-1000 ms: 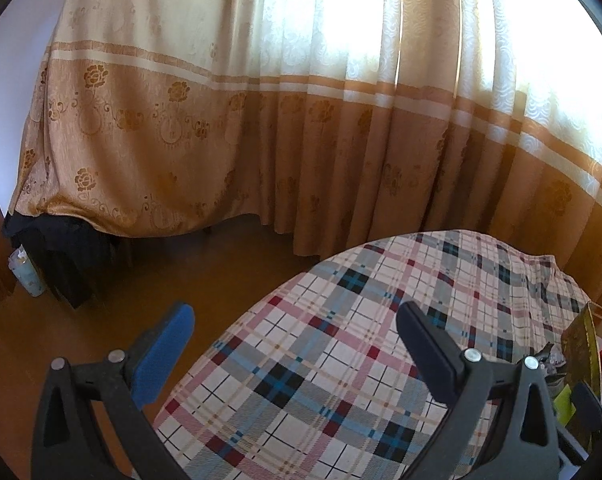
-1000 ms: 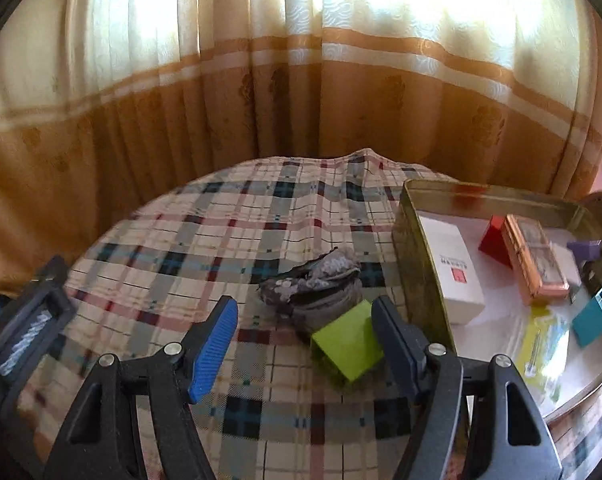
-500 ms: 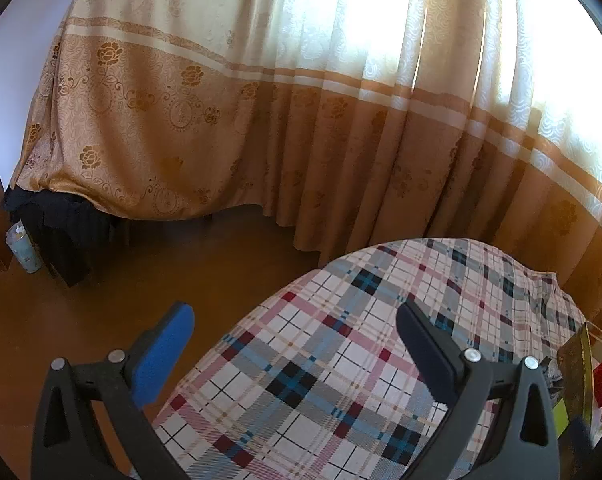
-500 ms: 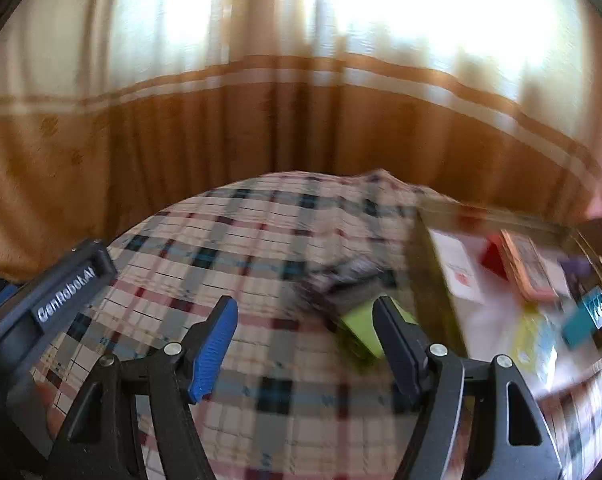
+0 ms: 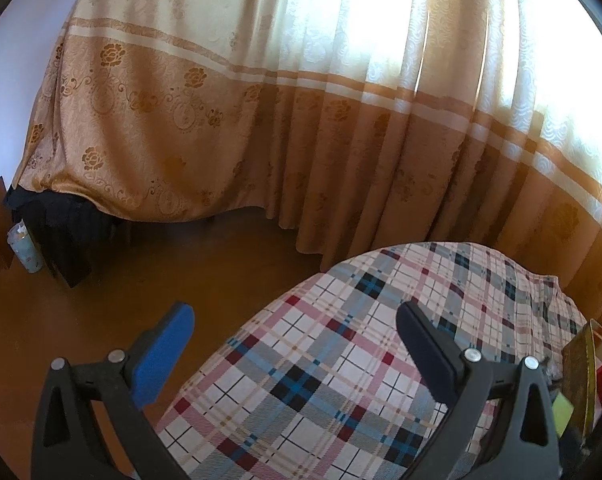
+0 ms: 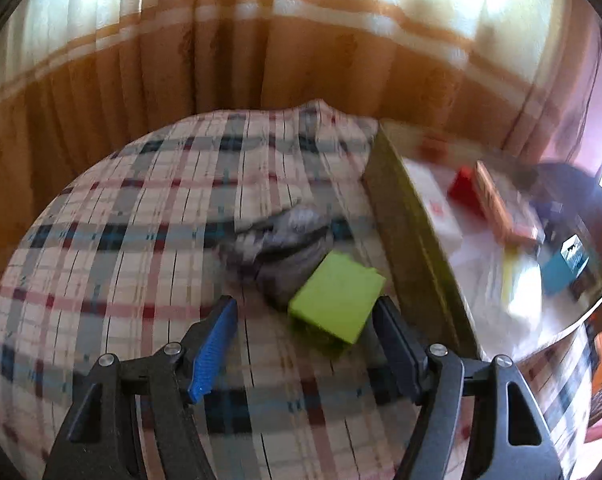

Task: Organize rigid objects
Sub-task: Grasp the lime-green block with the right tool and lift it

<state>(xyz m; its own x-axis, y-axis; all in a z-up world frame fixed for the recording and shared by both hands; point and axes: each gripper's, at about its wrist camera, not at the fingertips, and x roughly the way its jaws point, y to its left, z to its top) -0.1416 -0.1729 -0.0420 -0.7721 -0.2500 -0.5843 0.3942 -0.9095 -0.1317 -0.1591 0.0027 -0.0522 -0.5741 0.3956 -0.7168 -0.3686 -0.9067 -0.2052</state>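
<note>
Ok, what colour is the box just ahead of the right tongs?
Lime green box, seen best in the right wrist view.

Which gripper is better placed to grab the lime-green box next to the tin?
Right. The right gripper is open with the lime-green rectangular box just ahead between its fingers. The left gripper is open over bare plaid tablecloth, box at its far right edge.

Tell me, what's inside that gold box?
In the gold box: a white box, red block, orange pack and teal box. Blur hides the rest.
</note>
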